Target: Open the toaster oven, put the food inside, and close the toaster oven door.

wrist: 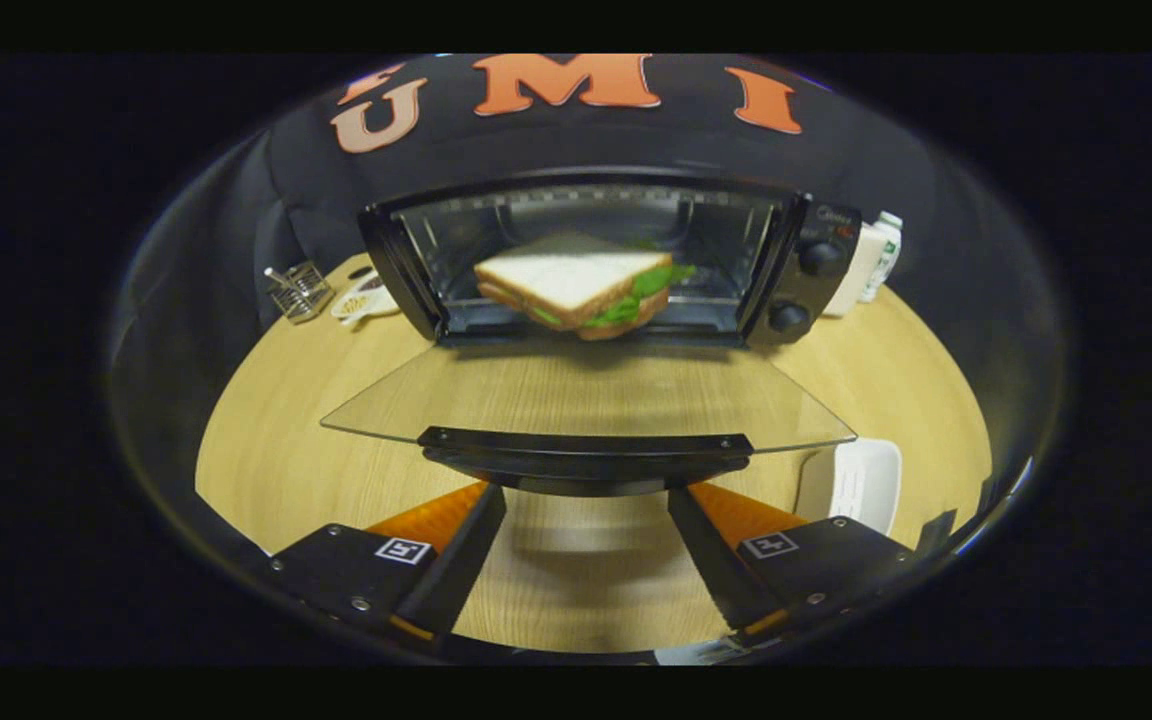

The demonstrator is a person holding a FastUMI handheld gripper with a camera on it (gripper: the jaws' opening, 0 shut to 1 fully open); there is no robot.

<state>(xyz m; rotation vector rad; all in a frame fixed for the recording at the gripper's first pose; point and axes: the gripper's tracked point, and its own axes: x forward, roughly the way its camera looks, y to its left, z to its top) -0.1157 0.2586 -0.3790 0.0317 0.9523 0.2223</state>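
In the gripper view, the toaster oven [596, 260] stands at the far side of the wooden worktop [896, 370], its glass door [586, 400] dropped flat towards the camera. The sandwich [576, 282] lies in the mouth of the oven cavity, a triangle of white bread with green leaves showing at its right edge; whether it rests fully on the rack or partly over the sill is hard to tell. The door's dark handle bar [586, 452] runs along the near edge of the glass, just ahead of the gripper [586, 495]. The fingers stand apart, one to each side of the bar's middle, holding nothing; whether their tips touch the bar I cannot tell

With the food inside, the step in hand looks to be closing the door. The door will likely handle as a stiff, hinged slab: moderately heavy, smooth and fragile in the glass, so the pane is a poor place to press. The handle bar is the sound hold, rigid and narrow enough for the fingers to clamp across or lift from below. The sandwich is soft and light, and a leaf sticking out could get pinched

Two knobs [804, 285] sit on the oven's right panel; a small wire rack [298, 290] and a white tray [861, 482] lie well apart from the door
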